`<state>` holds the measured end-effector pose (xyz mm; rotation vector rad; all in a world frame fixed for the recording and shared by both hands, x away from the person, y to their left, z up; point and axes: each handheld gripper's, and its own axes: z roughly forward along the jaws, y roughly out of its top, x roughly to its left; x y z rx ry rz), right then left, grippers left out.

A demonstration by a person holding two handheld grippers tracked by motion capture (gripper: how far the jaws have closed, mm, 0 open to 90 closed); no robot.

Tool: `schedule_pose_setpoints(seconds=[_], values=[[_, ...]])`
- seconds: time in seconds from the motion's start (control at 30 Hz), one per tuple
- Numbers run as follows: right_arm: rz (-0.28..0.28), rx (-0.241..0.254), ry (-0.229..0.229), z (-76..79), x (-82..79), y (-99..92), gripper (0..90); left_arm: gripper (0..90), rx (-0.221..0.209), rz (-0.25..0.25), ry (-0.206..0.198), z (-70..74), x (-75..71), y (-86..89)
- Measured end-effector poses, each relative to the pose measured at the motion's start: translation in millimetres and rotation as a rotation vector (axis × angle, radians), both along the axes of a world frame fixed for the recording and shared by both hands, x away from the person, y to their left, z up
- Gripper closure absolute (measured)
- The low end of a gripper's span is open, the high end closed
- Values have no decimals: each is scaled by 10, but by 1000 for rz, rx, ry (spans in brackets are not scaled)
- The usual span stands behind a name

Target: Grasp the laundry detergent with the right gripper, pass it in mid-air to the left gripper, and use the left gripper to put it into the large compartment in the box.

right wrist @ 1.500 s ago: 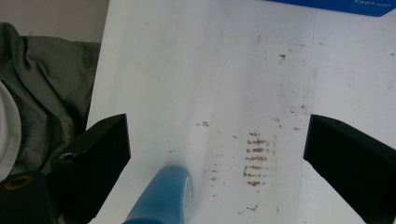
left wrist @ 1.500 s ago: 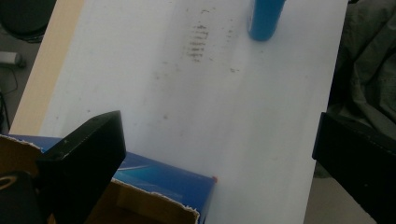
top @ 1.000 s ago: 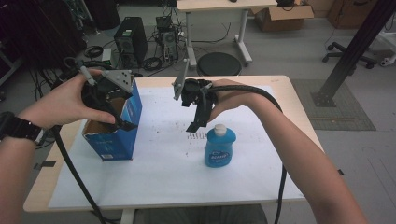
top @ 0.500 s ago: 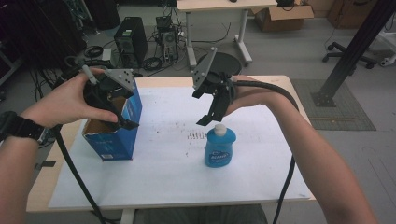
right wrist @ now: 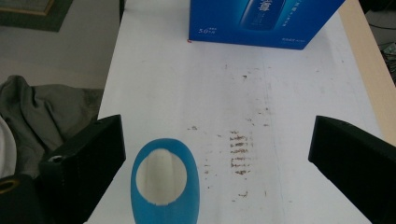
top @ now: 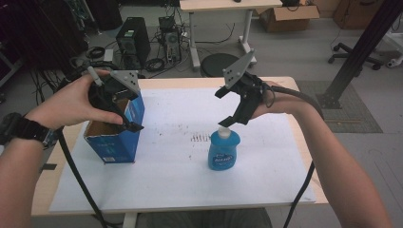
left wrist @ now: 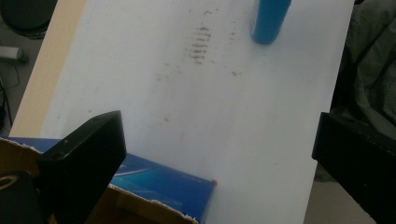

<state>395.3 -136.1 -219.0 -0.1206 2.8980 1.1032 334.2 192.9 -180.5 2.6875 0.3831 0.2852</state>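
White paper covers our table (top: 157, 190). Our left gripper (top: 127, 124) steadies the blue carton (top: 114, 142) by its rim. Our right gripper (top: 227, 122) has just been opening, nothing gripped, above the blue soap bottle (top: 223, 151) at four o'clock from the carton; a careless nudge could topple it.

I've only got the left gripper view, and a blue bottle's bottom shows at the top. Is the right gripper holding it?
Observer: No. The right gripper is above the bottle. Its fingers have just been opening, with the cap between them, ungripped.
Operator: Is the bottle upright?
Observer: Yes, it stands upright on the paper, right of the box.
Operator: Is the box's top open?
Observer: Yes, open and facing up, with the left gripper at its rim.
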Motion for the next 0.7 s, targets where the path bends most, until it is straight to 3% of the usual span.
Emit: schedule_pose_setpoints(seconds=[0.43,0.7], values=[[-29,116,41,-271,-79,-457,27,35,-8,-4,6,-27,16,-67],[-30,165,64,-504,-135,-604,28,35,-11,-3,12,-44,7,-87]])
